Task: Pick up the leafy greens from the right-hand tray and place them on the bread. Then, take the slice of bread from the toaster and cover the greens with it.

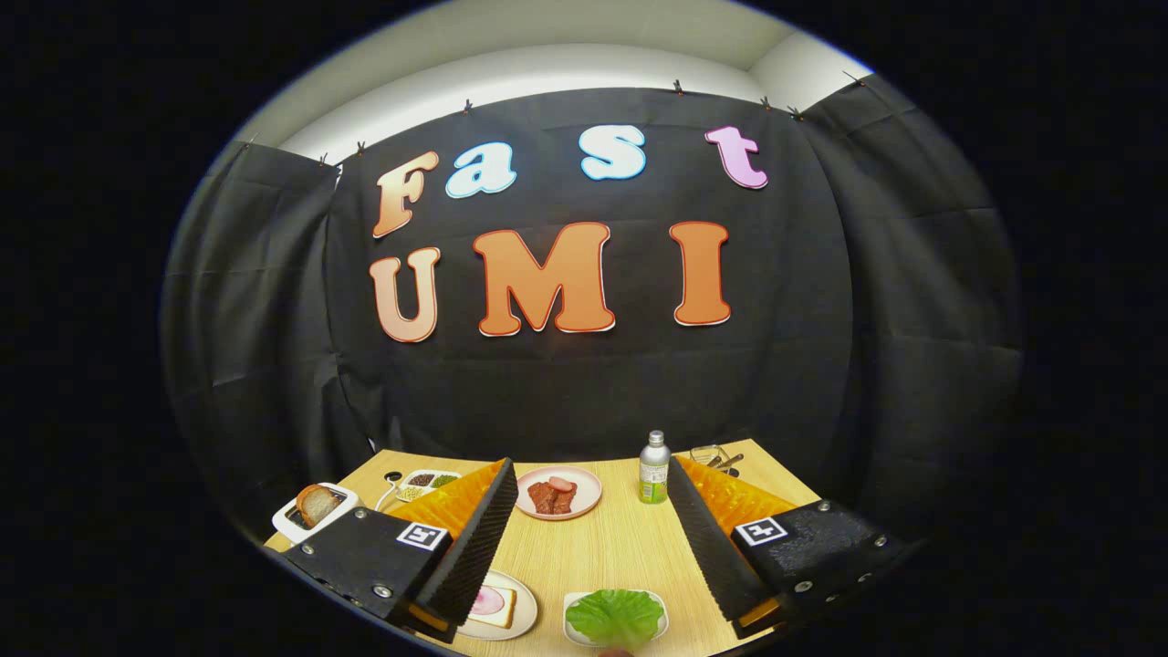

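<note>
- The gripper (593,547) hangs above the wooden counter (611,547) with its fingers spread wide and nothing between them, which suits a first approach: the gap is broad enough to come down around a floppy leaf
- The leafy greens (616,617) lie in a small white tray (573,610) near the front of the counter, between the two fingers and low in the gap, so they appear lined up for the first pick
- Just beside that tray, partly behind one finger, a plate (516,625) carries a slice of bread (497,604) with a pink round of what looks like sausage on top; it sits close to the greens, likely to keep the carry short
- The white toaster (306,516) stands at a far corner with the second bread slice (315,502) poking out of its slot, upright and easy to pinch from above
- Beyond the fingers sit a pink plate of meat slices (558,494), a small bottle (653,469), a divided dish of grains (427,481) and some metal utensil too small to name; all stand well apart from the working spot
- I judge the task not yet begun: the greens lie in their tray, the toast in its slot
</note>
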`<state>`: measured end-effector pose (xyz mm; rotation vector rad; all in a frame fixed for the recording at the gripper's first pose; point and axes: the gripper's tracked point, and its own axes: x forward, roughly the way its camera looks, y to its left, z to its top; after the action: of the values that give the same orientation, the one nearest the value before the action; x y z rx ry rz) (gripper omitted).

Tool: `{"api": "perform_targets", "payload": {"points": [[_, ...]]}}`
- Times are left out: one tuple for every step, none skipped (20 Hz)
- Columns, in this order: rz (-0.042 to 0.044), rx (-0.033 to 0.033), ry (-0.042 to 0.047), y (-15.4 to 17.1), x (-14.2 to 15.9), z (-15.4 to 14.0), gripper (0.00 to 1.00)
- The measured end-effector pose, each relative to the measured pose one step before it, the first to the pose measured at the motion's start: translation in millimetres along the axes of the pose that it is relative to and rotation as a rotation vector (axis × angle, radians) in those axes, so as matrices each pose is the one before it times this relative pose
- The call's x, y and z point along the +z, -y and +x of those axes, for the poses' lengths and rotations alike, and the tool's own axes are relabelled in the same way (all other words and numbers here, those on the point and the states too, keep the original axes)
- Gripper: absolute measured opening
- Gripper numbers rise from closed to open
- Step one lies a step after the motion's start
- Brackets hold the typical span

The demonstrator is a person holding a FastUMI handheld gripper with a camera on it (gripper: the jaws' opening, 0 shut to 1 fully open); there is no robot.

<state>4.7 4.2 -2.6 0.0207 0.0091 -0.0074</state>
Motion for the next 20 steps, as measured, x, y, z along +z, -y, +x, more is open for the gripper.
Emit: {"api": "perform_targets", "payload": {"points": [[0.00032, -0.00199, -0.02049, 0.20, -4.88, 0.35, 0.99], [-0.00272, -0.00432, -0.01958, 1.21, -7.04, 0.93, 0.99], [-0.00469, -0.00386, -0.01546, 0.88, -4.83, 1.44, 0.99], [-0.00514, -0.00252, -0.01806, 1.07, -4.83, 0.92, 0.99], [-0.00525, -0.00248, -0.01993, 1.35, -6.39, 1.82, 0.99], [-0.00748, -0.00472, -0.02964, 1.49, -8.49, 2.04, 0.99], [-0.00850, -0.00311, -0.03232, 2.12, -9.75, 3.49, 0.99], [-0.00728, -0.00450, -0.03586, 2.35, -9.76, 4.00, 0.99], [-0.00674, 0.00293, -0.03946, 0.33, -10.26, 3.46, 0.99], [-0.00709, -0.00006, -0.03902, 0.99, -11.69, 4.20, 0.99], [-0.01411, -0.00418, -0.04444, 2.15, -11.18, 4.84, 0.99], [-0.01117, -0.00532, -0.04138, 1.37, -11.56, 5.92, 0.99], [-0.00416, 0.00067, -0.04073, 0.93, -11.19, 4.09, 0.99], [-0.00176, 0.00517, -0.04269, -0.20, -9.85, 5.62, 0.99], [-0.00575, 0.00294, -0.04542, -0.73, -11.42, 4.69, 0.99], [-0.01406, 0.00149, -0.03928, -0.78, -9.19, 5.82, 0.99], [-0.02045, 0.00376, -0.03560, -0.68, -8.57, 6.00, 0.99], [-0.01749, 0.01325, -0.02864, -2.79, -7.51, 5.49, 0.99], [-0.01358, 0.00820, -0.03096, -0.10, -6.61, 3.69, 0.99], [-0.01012, 0.00670, -0.03505, 0.59, -8.70, 1.92, 0.99]]}}
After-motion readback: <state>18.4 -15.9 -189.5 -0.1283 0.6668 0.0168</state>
